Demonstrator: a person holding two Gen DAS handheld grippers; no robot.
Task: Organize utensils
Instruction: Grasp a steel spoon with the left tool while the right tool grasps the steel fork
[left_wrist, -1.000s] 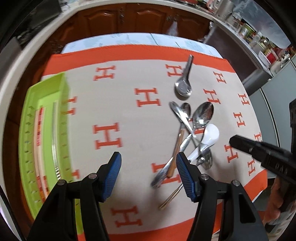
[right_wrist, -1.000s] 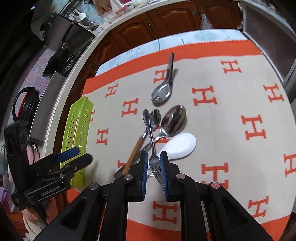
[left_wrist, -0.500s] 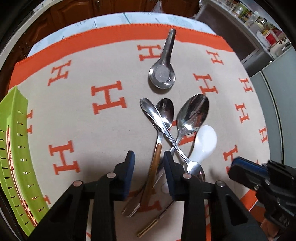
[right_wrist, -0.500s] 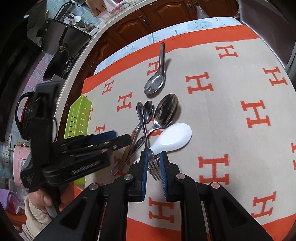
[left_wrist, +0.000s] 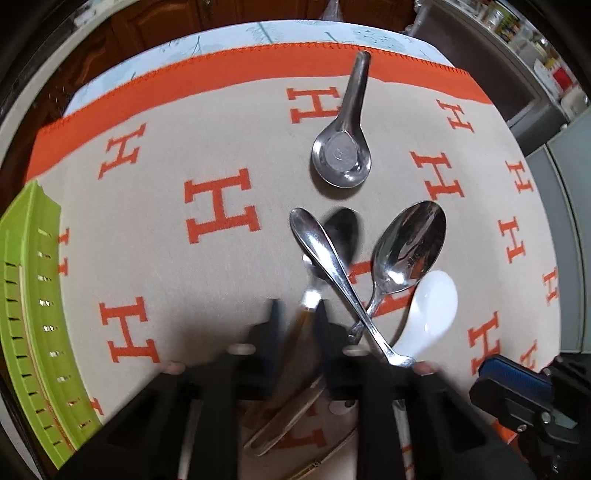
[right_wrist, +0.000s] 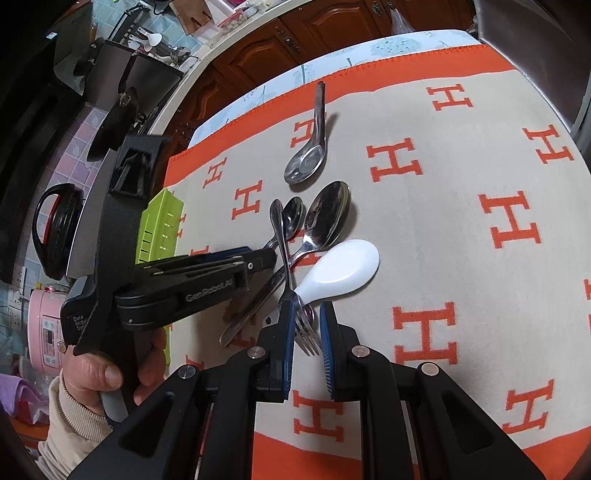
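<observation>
To clear the crossed pile for the green tray (left_wrist: 26, 295), the left gripper (left_wrist: 299, 325) is closing around the wooden-handled spoon (left_wrist: 308, 306) while the right gripper (right_wrist: 306, 332) pinches the fork (right_wrist: 304, 330).

Hidden and blurred parts around the utensil pile

The left gripper (left_wrist: 299, 325) is motion-blurred, so contact with the brown-handled spoon (left_wrist: 306, 317) is unclear. The green tray (left_wrist: 29, 295) is cut by the frame edge. The left gripper body covers the spoon handles in the right wrist view.
</observation>
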